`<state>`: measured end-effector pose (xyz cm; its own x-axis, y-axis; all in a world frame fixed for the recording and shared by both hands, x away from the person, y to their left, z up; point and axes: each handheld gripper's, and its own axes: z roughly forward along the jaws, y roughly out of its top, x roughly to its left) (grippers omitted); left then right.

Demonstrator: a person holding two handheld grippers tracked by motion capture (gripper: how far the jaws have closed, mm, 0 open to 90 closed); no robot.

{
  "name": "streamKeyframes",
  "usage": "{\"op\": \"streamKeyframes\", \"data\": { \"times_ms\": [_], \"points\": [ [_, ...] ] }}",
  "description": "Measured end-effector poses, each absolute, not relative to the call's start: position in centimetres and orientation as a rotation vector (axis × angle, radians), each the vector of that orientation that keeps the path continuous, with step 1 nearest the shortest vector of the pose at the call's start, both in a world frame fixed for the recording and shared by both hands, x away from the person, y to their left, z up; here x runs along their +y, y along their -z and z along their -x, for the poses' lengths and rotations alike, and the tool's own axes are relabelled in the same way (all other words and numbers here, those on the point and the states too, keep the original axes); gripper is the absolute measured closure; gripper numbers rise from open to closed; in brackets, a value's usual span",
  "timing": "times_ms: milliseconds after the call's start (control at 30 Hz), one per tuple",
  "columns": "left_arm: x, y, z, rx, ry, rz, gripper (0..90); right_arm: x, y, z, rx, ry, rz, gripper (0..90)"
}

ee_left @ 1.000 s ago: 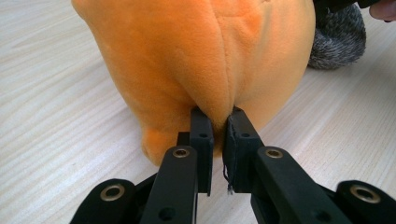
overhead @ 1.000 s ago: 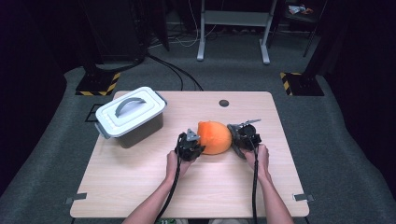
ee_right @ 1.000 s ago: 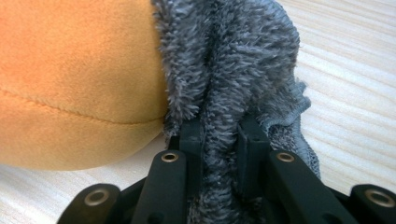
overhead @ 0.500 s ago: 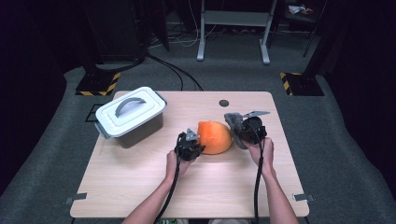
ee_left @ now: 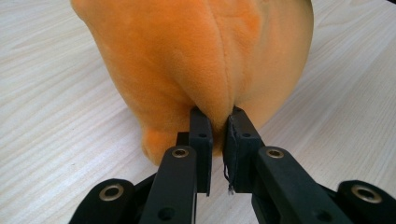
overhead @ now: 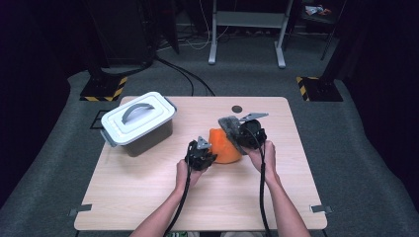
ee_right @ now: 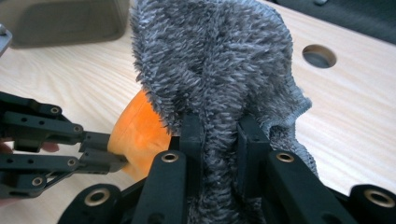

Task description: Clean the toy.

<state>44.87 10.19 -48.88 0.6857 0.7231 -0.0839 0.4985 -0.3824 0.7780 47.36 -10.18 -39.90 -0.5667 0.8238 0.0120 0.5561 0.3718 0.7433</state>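
Note:
An orange plush cushion [overhead: 223,149] lies at the middle of the table, and its soft fabric [ee_left: 201,56] looms close in the left gripper view. My left gripper [overhead: 211,156] [ee_left: 218,119] is shut on a pinch of that orange fabric at its near left side. A grey fuzzy cloth [overhead: 229,127] [ee_right: 215,60] stands raised over the cushion's right side. My right gripper [overhead: 238,138] [ee_right: 219,123] is shut on it, with the pile bunched between the jaws. In the right gripper view the orange cushion [ee_right: 140,133] and my left gripper [ee_right: 119,161] show at lower left.
A grey box with a white handled lid [overhead: 138,121] stands at the table's back left. The wooden table [overhead: 148,197] has a small round hole [overhead: 237,108] near its far edge. Dark carpet, cables and stands surround it.
My right gripper has risen with the grey cloth, drawing it up off the orange cushion. The left gripper has stayed put on the orange fabric.

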Motion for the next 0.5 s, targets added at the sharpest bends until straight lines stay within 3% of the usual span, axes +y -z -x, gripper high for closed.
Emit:
{"op": "streamKeyframes", "data": {
  "times_ms": [500],
  "points": [
    [10.6, 49.2, -45.0, 0.940, -0.348, -2.059, 82.3, -6.9, 41.7, -48.2, 2.344, -0.998, -1.157, 75.6]
  ]
}}
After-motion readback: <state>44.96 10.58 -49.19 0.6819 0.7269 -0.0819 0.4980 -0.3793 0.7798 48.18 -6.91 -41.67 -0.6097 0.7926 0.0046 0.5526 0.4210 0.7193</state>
